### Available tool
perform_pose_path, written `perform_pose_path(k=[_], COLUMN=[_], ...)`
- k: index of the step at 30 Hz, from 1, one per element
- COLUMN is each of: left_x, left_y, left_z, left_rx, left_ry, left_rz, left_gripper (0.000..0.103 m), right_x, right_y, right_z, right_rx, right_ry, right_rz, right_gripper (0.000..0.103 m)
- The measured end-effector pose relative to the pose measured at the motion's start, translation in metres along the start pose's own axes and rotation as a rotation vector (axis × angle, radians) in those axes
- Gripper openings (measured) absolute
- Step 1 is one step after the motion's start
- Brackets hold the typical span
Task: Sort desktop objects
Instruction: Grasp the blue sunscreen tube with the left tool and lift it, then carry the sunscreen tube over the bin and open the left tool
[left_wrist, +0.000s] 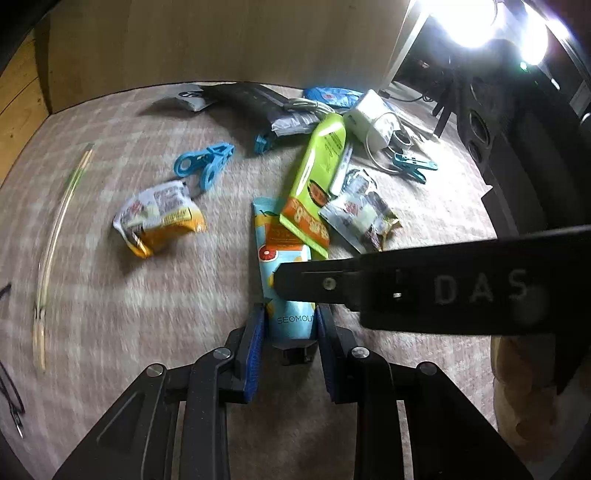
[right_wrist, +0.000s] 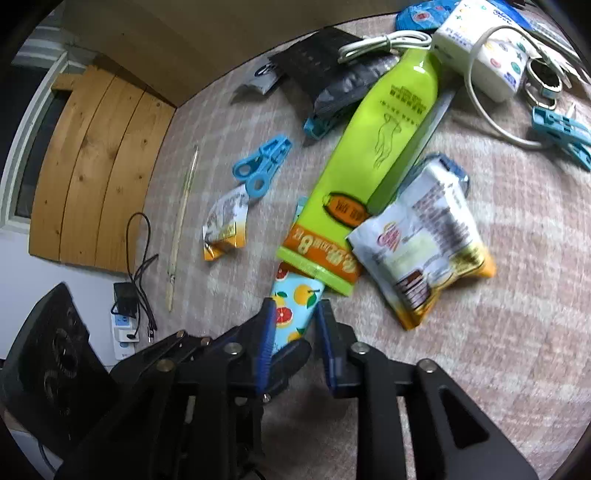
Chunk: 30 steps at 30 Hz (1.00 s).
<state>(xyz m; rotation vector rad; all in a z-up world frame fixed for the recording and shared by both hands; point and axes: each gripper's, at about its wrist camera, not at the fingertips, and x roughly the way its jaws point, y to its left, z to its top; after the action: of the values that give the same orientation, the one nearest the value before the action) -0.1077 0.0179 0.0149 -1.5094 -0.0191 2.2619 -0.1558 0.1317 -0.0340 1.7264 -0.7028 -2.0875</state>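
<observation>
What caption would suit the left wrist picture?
Left gripper fingers straddle the fruit-print tube, which lies partly under a green tube.

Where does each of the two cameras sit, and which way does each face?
Left wrist: rides on the left gripper, aimed steeply down along its blue-padded fingers at the fruit-print tube; the right gripper's black finger crosses from the right, a hand behind it.
Right wrist: rides on the right gripper, aimed down at that tube; the left gripper's body shows at lower left.
Shared: tube, green tube, clutter on the cloth.
</observation>
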Motion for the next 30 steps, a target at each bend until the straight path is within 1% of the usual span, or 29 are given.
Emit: perform_pose_path(k=[3,6,11,20,25,30], left_x=[-0.002,-0.008,-0.018,-0.051,-0.061,-0.066], left_y=[0.001,0.0,-0.014,-0.057,-0.085,-0.12], left_z=[-0.006,-0.011,-0.014,-0.019,-0.022,-0.023], left_rx=[-0.028,-0.052,-0.043,0.008,0.045,0.085], left_ry=[0.0,-0.004,-0.025,-0.078,-0.094,-0.107], left_rz=[-0.004,-0.015,-0.003,0.02,0.014,-0.008], left_gripper=[0.026,0.026,0.026,0.026,0.026,0.026], right_x=[-0.001,-0.004,-0.02,-0.07,-0.101,-0.133], right_y=[0.006,0.005,0.008,0.007,-0.003,-0.02], right_z=[-0.008,-0.016,-0.025,-0.047,-0.061,-0.075], right_rx=[-0.031,-0.035,-0.052,-0.076,-0.074,-0.063], right_ry=[-0.011,-0.014,-0.033,-0.101,-0.143,-0.182], right_rz=[-0.026,-0.016,-0.004,0.016,0.012,-0.005], right_gripper=[0.027,0.026,0.026,0.026,0.026,0.026])
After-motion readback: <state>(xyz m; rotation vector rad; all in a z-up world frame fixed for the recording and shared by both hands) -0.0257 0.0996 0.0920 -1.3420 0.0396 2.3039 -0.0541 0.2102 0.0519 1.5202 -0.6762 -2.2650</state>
